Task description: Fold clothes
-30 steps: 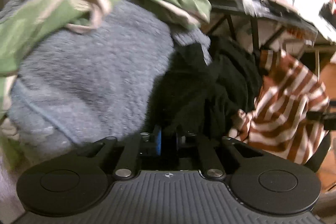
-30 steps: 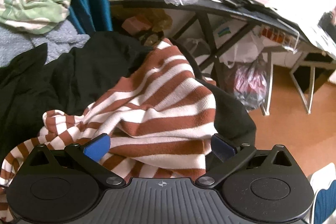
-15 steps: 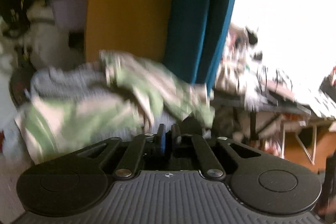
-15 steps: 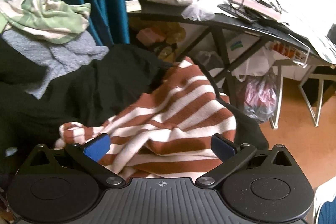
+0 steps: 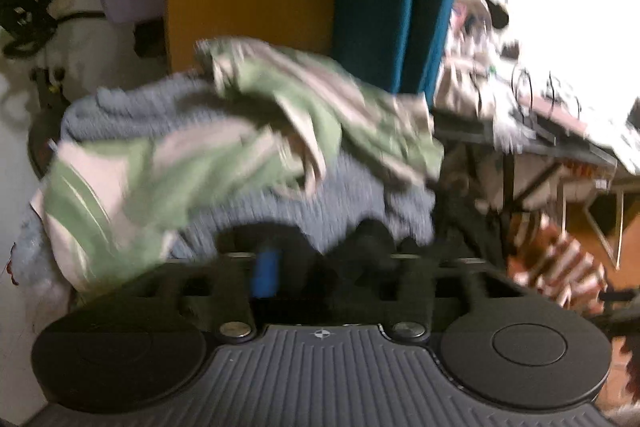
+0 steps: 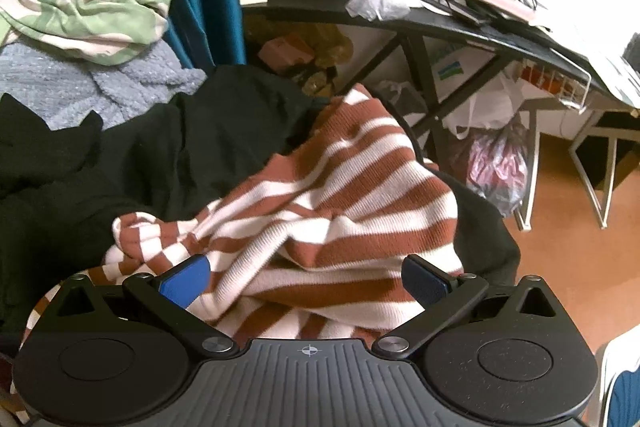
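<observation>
Striped knit, centre frame: soft, light, floppy; take its hem. My right claw spread; left claw blurred, cannot tell.

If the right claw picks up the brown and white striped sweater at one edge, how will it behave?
The striped sweater will probably hang floppy: it already lies in soft folds. Its ribbed knit looks thick, so it may feel fairly heavy. It drapes over black clothing, so it might drag that along. The right claw is open.
</observation>
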Demonstrator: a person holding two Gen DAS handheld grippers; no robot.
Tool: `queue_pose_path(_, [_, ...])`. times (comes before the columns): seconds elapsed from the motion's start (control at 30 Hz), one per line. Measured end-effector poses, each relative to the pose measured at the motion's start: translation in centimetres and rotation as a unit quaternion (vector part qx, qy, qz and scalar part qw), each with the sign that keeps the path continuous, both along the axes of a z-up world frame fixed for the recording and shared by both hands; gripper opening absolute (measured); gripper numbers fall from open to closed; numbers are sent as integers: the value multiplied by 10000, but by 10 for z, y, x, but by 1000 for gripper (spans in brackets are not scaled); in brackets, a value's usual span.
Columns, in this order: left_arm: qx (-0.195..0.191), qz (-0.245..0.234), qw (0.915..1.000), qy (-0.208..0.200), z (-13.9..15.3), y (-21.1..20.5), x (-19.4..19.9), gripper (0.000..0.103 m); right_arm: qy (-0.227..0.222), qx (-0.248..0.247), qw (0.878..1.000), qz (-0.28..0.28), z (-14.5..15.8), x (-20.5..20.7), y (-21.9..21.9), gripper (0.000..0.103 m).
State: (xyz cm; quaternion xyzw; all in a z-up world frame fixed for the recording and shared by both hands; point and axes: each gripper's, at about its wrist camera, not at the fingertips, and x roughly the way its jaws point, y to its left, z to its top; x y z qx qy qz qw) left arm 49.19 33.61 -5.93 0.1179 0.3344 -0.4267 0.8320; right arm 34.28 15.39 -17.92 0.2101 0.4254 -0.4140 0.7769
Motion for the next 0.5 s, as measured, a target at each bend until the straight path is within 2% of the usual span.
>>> queue_pose_path(0.1, [309,-171,9993,84,-16,-8,-4,72,22,19,10000,-24,-1,-2,1,102])
queue_pose_path(0.37, [972,-412,9942,212,-55,-14,-16,77,66,60,10000,-31,-4,-4,1,102])
queue_pose_path(0.4, [983,-452,9940,167,-55,-13,-17,74,72,71,9999,-31,-4,-4,1,102])
queue_pose_path(0.43, [982,-489,9939,116,-56,-11,-18,51,78,80,9999,-28,-4,-4,1,102])
queue_pose_path(0.5, [798,-380,9960,103,-49,-4,-16,18,78,79,9999,-1,-4,-3,2,102])
